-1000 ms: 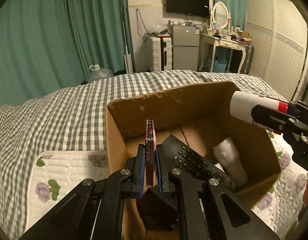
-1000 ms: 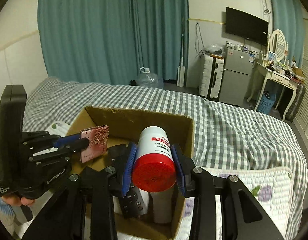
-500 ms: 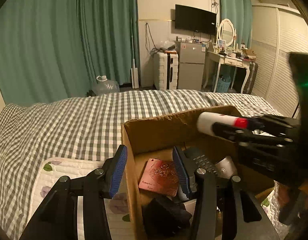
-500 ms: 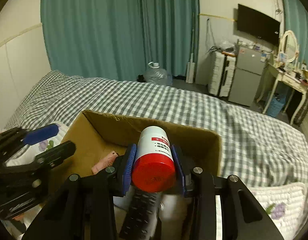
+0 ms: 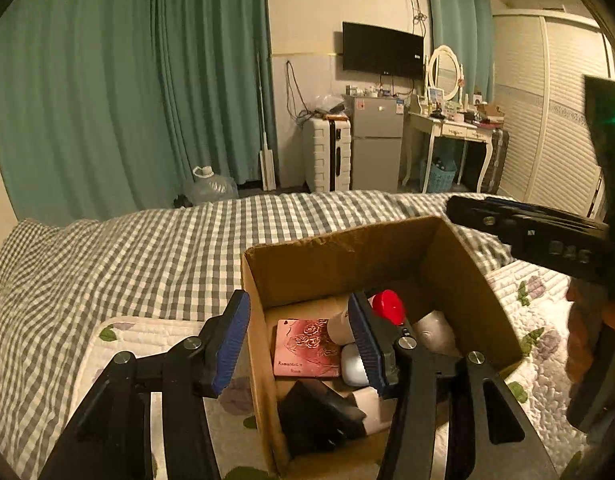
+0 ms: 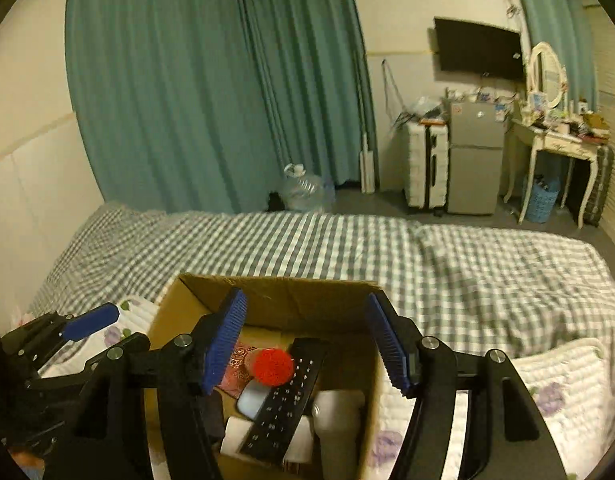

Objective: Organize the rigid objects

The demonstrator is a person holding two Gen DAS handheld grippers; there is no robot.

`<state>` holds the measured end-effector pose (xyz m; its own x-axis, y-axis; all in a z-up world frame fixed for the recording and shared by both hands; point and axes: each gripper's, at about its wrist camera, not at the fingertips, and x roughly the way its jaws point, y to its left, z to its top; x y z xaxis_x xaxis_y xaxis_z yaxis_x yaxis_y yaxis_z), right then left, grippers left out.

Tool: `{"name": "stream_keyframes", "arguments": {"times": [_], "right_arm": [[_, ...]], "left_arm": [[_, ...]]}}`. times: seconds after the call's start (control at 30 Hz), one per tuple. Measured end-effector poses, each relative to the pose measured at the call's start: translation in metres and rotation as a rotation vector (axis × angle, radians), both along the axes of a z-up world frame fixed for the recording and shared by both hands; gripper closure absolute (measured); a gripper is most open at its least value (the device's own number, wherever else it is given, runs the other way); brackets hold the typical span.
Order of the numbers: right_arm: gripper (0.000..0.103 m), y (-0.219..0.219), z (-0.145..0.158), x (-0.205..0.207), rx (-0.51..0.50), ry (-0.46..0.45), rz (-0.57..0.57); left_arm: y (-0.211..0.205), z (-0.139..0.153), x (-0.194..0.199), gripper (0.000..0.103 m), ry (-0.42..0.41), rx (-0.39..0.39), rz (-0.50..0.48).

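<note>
Bottle [image 6: 272, 367], white with red cap, lies inside cardboard box [image 5: 339, 256], on top of other contents, cap just beside black remote [image 6: 285, 400]. Pink rose-pattern card [image 5: 305, 348] flat on box floor to bottle's left, touching it. Pale rounded objects and dark block also in box. Box sits on floral quilted pad [image 5: 119, 344] over grey checked bedspread [image 5: 127, 256]. Left gripper [image 5: 301, 344] spread wide, empty, straddling box's left wall. Right gripper [image 6: 307, 344] spread wide, empty, above box.

Cardboard box [image 6: 267, 292] is crowded; its walls fence the open top.
</note>
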<state>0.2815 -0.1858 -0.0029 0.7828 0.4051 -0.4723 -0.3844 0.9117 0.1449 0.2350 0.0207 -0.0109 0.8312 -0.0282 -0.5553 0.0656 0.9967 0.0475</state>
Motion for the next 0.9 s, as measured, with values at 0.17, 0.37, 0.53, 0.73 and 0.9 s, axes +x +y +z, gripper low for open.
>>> {"name": "stream_keyframes", "arguments": {"times": [0.17,0.37,0.53,0.73,0.9], "right_arm": [[0.040,-0.015,0.029,-0.057,-0.005,-0.087,-0.047],[0.031,-0.024,0.043,-0.132,-0.037,-0.189,-0.088],[0.003,-0.028,0.038,-0.162,-0.008,-0.182,-0.081],[0.000,-0.027,0.009,-0.175,-0.020,-0.186,-0.136],[0.000,-0.023,-0.014,-0.165,-0.039,-0.169,-0.146]], "left_arm": [[-0.003,0.026,-0.039,0.044,-0.084,-0.017,-0.008],[-0.011,0.053,-0.085,0.036,-0.189,-0.017,-0.012],[-0.021,0.061,-0.117,0.030,-0.257,0.039,0.018],[-0.016,0.037,-0.128,0.030,-0.229,0.041,0.080],[-0.003,0.004,-0.128,0.030,-0.184,0.013,0.140]]}}
